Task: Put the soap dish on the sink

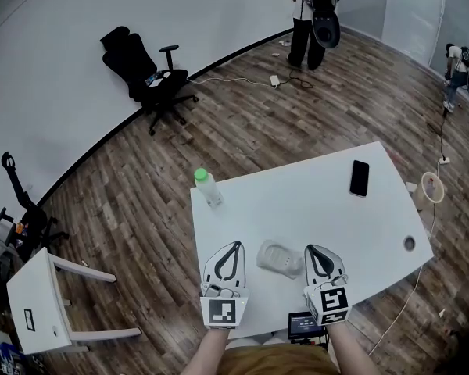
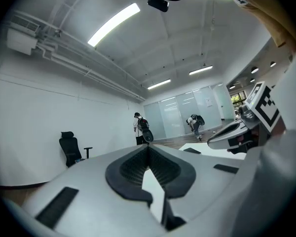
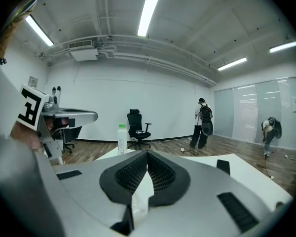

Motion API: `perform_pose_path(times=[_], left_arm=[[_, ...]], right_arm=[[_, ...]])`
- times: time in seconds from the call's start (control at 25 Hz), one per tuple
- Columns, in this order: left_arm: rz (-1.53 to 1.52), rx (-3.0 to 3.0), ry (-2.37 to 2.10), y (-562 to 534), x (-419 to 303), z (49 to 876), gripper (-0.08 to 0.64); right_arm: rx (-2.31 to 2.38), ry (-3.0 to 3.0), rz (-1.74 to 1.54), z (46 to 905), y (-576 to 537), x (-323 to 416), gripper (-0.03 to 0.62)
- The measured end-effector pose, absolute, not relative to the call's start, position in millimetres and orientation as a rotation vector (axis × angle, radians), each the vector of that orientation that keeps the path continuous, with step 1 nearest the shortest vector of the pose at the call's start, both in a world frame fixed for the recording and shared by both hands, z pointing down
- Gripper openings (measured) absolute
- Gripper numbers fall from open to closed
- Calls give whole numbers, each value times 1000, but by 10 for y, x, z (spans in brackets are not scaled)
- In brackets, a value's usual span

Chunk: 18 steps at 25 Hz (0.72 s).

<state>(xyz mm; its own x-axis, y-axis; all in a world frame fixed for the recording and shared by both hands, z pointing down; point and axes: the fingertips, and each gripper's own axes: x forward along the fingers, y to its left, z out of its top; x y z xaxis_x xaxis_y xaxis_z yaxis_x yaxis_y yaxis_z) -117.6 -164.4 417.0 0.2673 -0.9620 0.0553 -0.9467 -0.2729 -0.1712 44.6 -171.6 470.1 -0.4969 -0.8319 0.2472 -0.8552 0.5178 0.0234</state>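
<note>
A clear plastic soap dish (image 1: 280, 258) lies on the white table (image 1: 297, 201) near its front edge. It sits between my two grippers and touches neither. My left gripper (image 1: 235, 244) is just left of it, jaws shut and empty. Right of the dish is my right gripper (image 1: 310, 248), also shut with nothing in it. In the left gripper view the closed jaws (image 2: 149, 147) point level across the room. The right gripper view shows its closed jaws (image 3: 148, 153) aimed over the table. The dish is hidden in both gripper views. No sink is in view.
A bottle with a green cap (image 1: 207, 186) stands at the table's far left corner, and a black phone (image 1: 359, 178) lies far right. An office chair (image 1: 148, 73) and a person (image 1: 311, 18) are across the wooden floor. A small white table (image 1: 39, 303) stands left.
</note>
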Motion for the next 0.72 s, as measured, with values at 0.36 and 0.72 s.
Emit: perform_pose_path(times=[0.36, 0.72], left_arm=[[-185, -2410, 1807, -1635, -1206, 4049, 6], [-206, -2389, 1825, -1632, -1269, 3950, 6]], right_arm=[[1501, -2539, 75, 4353, -1777, 473, 11], [1523, -2536, 70, 4241, -1775, 469, 11]])
